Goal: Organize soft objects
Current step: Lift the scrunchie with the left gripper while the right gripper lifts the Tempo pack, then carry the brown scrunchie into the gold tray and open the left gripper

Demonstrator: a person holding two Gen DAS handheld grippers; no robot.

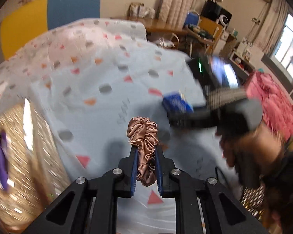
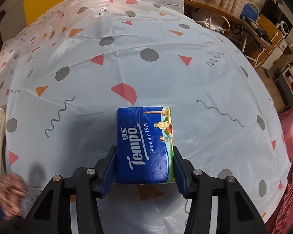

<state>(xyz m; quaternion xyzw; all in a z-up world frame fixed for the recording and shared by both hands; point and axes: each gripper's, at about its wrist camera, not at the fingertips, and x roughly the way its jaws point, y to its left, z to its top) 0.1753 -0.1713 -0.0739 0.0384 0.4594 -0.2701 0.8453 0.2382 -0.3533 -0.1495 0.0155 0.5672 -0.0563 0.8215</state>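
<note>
Mid-task, by the look of it — nothing sorted yet. Patterned tablecloth (image 2: 166,74) otherwise bare of soft things; glittery container (image 1: 19,156) at its left edge, perhaps the target. Blue tissue pack (image 2: 145,146) clamped in right gripper (image 2: 144,172), jaws half-wide. Tan satin scrunchie (image 1: 144,146) pinched in left gripper (image 1: 146,167), jaws narrow — 2 items left to place.

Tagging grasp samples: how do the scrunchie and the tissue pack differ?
The scrunchie is brown, satiny and bunched; the tissue pack is a blue printed block. The left gripper pinches the scrunchie nearly shut; the right gripper spans the wider tissue pack. Both are soft and held over the patterned cloth.
</note>
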